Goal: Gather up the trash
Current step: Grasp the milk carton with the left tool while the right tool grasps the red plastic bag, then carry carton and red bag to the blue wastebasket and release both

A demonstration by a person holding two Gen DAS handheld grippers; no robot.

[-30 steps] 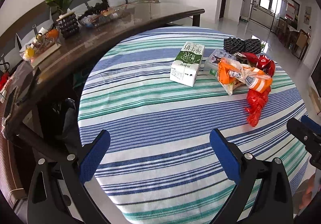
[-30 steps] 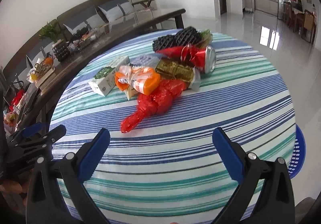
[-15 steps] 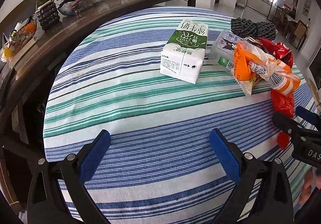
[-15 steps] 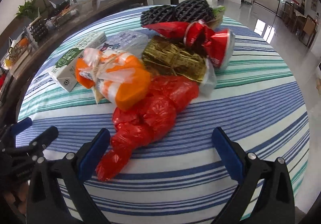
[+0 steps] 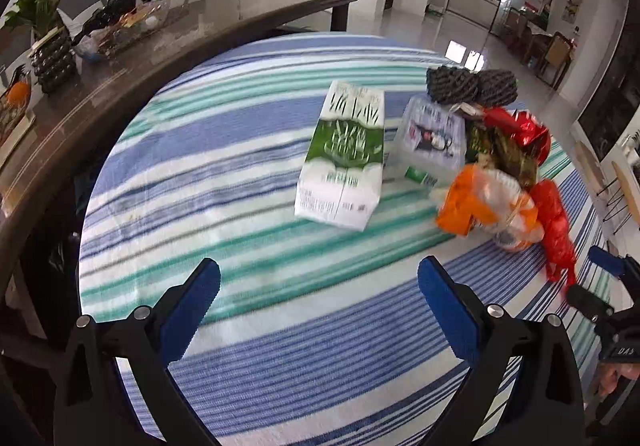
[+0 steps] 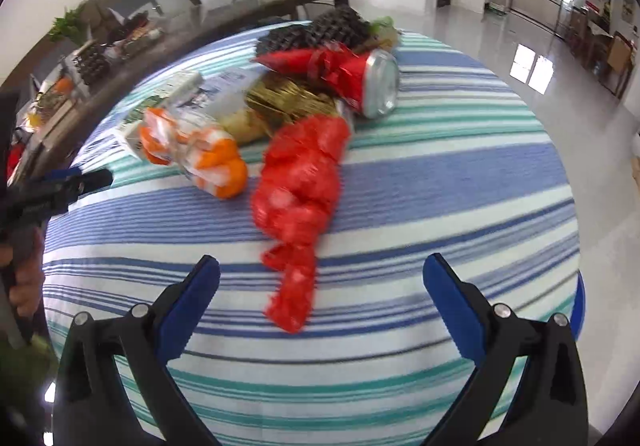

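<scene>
A pile of trash lies on the round striped table (image 5: 248, 326). The green-and-white milk carton (image 5: 342, 156) lies flat ahead of my open left gripper (image 5: 318, 298), well short of its fingers. To its right sit a clear plastic pack (image 5: 430, 134), an orange-and-white wrapper (image 5: 486, 206), a twisted red plastic bag (image 6: 302, 182), a crushed red can (image 6: 370, 80), a gold wrapper (image 6: 286, 102) and black foam netting (image 6: 320, 30). My right gripper (image 6: 320, 296) is open, and the red bag's tail lies just ahead between its fingers.
A long dark wooden table (image 5: 168, 46) with a plant (image 5: 38, 12), a fruit tray and dishes curves behind the round table. A blue basket rim (image 6: 580, 310) shows past the table's right edge. A hand (image 6: 24, 278) holds the left gripper (image 6: 60, 186). Glossy tiled floor lies beyond.
Both grippers moved forward toward the trash pile over the second. The red bag now reaches down between the right fingers; both stay open and empty.
</scene>
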